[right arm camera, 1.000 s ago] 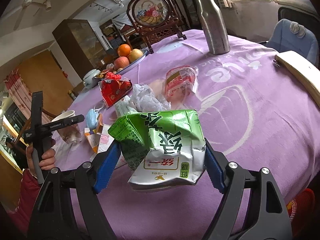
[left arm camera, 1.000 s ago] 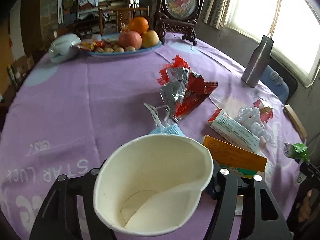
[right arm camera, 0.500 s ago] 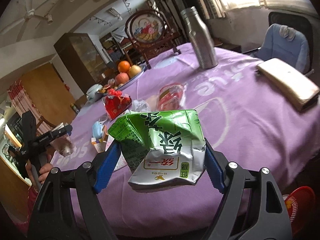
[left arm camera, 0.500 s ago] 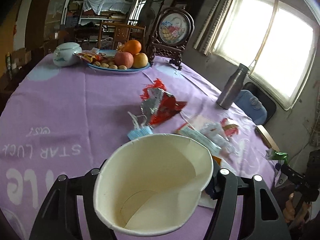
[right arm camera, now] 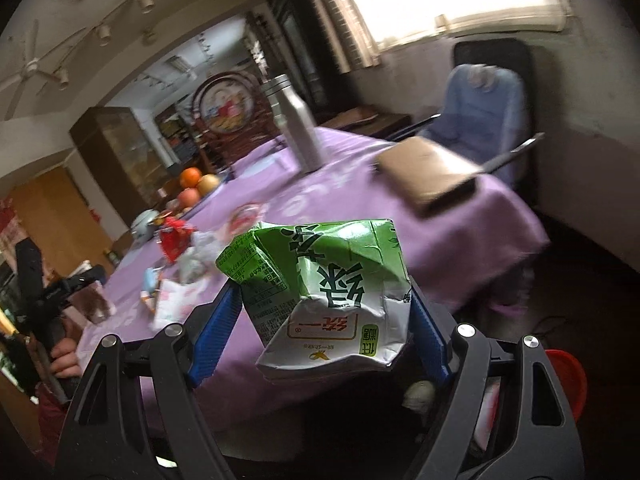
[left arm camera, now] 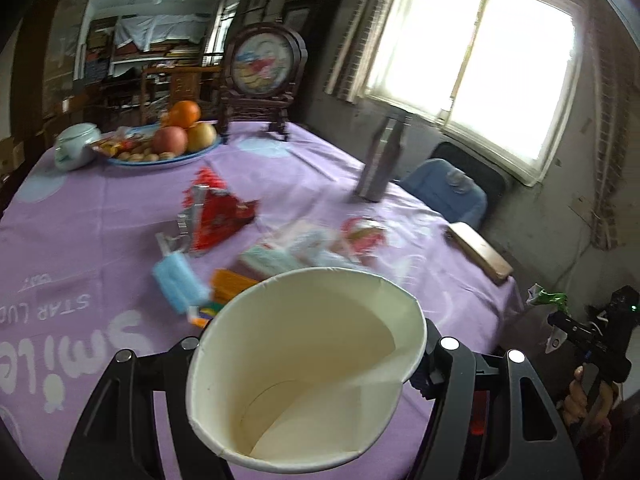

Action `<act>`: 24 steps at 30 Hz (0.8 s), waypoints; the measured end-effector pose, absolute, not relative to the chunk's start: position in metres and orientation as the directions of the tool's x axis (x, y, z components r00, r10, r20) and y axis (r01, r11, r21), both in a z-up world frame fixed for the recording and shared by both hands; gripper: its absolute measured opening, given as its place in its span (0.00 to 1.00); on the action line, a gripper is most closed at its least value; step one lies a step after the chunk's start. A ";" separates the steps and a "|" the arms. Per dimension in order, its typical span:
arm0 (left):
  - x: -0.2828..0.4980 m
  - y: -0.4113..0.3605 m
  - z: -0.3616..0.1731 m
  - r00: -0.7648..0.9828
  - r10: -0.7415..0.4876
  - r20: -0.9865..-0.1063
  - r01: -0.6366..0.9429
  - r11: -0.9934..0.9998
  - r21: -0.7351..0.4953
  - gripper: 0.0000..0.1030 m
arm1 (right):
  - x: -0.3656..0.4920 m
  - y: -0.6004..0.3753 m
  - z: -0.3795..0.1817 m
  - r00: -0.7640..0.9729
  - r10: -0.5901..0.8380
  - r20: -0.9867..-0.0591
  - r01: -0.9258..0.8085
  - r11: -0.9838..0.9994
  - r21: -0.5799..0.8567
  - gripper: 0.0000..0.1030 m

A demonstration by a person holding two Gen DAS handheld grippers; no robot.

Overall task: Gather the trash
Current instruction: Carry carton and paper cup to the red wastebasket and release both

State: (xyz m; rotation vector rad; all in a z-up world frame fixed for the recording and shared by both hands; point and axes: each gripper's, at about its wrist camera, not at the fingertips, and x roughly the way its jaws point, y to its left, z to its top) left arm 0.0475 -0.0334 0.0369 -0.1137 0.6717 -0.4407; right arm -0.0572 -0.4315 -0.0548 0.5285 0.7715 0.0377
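Left gripper (left arm camera: 308, 368) clamps a crumpled paper cup (left arm camera: 308, 364) between its fingers; right gripper (right arm camera: 320, 312) clamps a crushed green carton (right arm camera: 320, 300). Beyond both fingertips, wrappers (left arm camera: 216, 216), apparently a face mask (left arm camera: 176, 280) and boxes remain uncollected on the purple tablecloth (left arm camera: 80, 216).

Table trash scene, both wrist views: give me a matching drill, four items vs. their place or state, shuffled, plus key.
Items:
1. paper cup
2. green drink carton
3. steel bottle
4. orange

Places/states:
A. standing upright on the purple tablecloth, window side
B. crumpled, clamped in the right tool
C. on top of the fruit on the blue plate
D. dented rim, empty, clamped in the left tool

Pairs: 1-D, 2-B, 3-A, 4-C
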 end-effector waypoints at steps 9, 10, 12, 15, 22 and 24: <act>0.021 -0.124 0.038 0.612 -0.521 -0.594 0.510 0.835 -0.207 0.65 | -0.122 -0.529 -0.115 0.613 0.012 -0.790 0.409 0.851 0.330 0.75; 0.020 -0.136 0.037 0.597 -0.534 -0.599 0.529 0.823 -0.207 0.65 | -0.130 -0.542 -0.135 0.568 -0.015 -0.823 0.455 0.839 0.299 0.75; 0.016 -0.158 0.034 0.569 -0.552 -0.609 0.560 0.803 -0.205 0.65 | -0.138 -0.561 -0.169 0.499 -0.034 -0.866 0.516 0.814 0.266 0.76; 0.008 -0.197 0.027 0.522 -0.575 -0.630 0.616 0.765 -0.188 0.65 | -0.147 -0.586 -0.229 0.376 -0.009 -0.927 0.593 0.771 0.233 0.80; -0.010 -0.296 0.001 0.381 -0.610 -0.695 0.740 0.651 -0.166 0.65 | -0.180 -0.630 -0.258 0.392 0.066 -0.918 0.705 0.620 0.345 0.80; -0.014 -0.323 -0.010 0.335 -0.614 -0.715 0.768 0.617 -0.171 0.65 | -0.192 -0.644 -0.245 0.431 0.028 -0.902 0.721 0.591 0.363 0.81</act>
